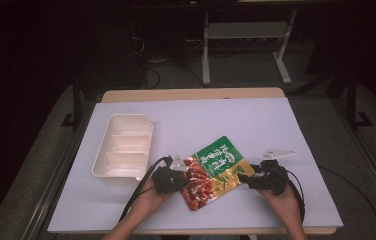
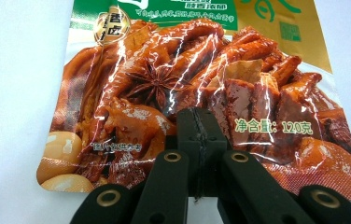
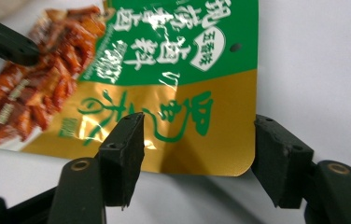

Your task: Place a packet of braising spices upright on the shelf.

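Observation:
A flat snack packet (image 1: 216,172) printed green, gold and with braised meat lies on the white table, between my two grippers. My left gripper (image 1: 185,176) is shut on the packet's meat-printed edge. In the left gripper view its jaws (image 2: 197,126) are pinched together over the packet (image 2: 187,70). My right gripper (image 1: 243,179) is at the packet's gold end, open. In the right gripper view the gold corner of the packet (image 3: 178,84) lies between the right gripper's (image 3: 199,140) parted jaws, with a gap at the right pad. The left gripper (image 3: 5,42) shows at the top left of that view.
A cream tray (image 1: 123,145) with three compartments, all bare, stands left of the packet. The white table cover (image 1: 226,120) stretches behind and to the right. The table's front edge (image 1: 191,231) runs close under the person's forearms.

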A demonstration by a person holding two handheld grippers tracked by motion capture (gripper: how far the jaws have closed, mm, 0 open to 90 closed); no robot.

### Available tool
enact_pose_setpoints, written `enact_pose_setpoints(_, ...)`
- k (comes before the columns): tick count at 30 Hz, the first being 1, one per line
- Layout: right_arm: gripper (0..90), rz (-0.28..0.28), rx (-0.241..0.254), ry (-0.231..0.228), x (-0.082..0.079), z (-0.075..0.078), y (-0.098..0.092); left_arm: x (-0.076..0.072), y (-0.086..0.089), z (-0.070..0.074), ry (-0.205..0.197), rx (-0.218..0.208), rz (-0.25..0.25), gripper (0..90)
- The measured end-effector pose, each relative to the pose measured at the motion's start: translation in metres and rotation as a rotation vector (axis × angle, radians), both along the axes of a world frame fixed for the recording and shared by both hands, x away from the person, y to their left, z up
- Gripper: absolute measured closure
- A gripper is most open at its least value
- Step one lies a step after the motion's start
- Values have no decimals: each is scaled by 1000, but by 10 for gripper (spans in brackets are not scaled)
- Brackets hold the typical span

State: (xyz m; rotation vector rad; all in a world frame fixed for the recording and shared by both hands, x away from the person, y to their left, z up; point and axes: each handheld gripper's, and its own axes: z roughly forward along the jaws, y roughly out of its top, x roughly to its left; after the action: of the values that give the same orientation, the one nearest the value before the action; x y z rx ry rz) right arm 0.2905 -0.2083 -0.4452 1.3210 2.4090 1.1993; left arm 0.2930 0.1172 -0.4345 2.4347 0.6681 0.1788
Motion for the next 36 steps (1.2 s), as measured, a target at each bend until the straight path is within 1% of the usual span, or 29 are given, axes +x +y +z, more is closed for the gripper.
enact_pose_setpoints(1,426,0,14,0,-1,2,0,0,0,0,0,-1,1,900)
enact_pose_setpoints(3,474,12,40,-7,-3,4,0,0,0,0,0,-1,0,900)
enact_pose_setpoints(5,504,27,74,-9,-5,5,0,0,0,0,-1,0,1,900)
enact_pose_setpoints(7,527,22,90,13,-6,6,2,-1,-1,0,-4,-1,4,900)
enact_pose_setpoints(10,582,28,108,13,-6,4,1,-1,-1,0,-5,0,2,900)
enact_pose_setpoints(11,604,24,123,24,-5,4,0,-1,-1,0,-5,0,2,900)
enact_pose_setpoints(12,627,23,142,44,-3,1,-1,-1,-1,0,-6,0,2,900)
enact_pose_setpoints(13,627,23,142,44,-3,1,-1,-1,-1,0,-7,0,2,900)
enact_pose_setpoints(15,649,24,146,67,-2,-2,1,-1,-1,0,-9,1,2,900)
enact_pose_setpoints(16,645,36,146,89,1,-5,4,-1,-1,0,-10,1,2,900)
enact_pose_setpoints(17,645,36,146,89,1,-5,4,-1,-1,0,-10,1,2,900)
enact_pose_setpoints(18,647,58,151,108,2,-7,8,-1,-1,0,-10,1,2,900)
enact_pose_setpoints(19,647,58,151,108,2,-7,8,-1,-1,0,-10,2,0,900)
enact_pose_setpoints(20,647,66,138,120,4,-9,14,-1,-1,0,-10,1,0,900)
enact_pose_setpoints(25,664,64,124,108,7,-8,22,-1,-1,-1,-11,0,0,900)
enact_pose_setpoints(27,699,52,122,114,9,-8,27,-1,-1,0,-15,3,-2,900)
enact_pose_setpoints(29,709,53,116,105,11,-9,32,-1,-1,0,-21,7,-5,900)
enact_pose_setpoints(30,727,53,112,109,12,-9,35,-1,-2,0,-22,8,-4,900)
enact_pose_setpoints(32,748,54,79,99,12,-10,40,-1,-2,0,-23,6,-3,900)
enact_pose_setpoints(33,761,54,89,102,13,-10,41,-1,-2,0,-23,7,-4,900)
enact_pose_setpoints(36,819,56,80,98,13,-9,40,-1,-1,-1,-19,-1,-3,900)
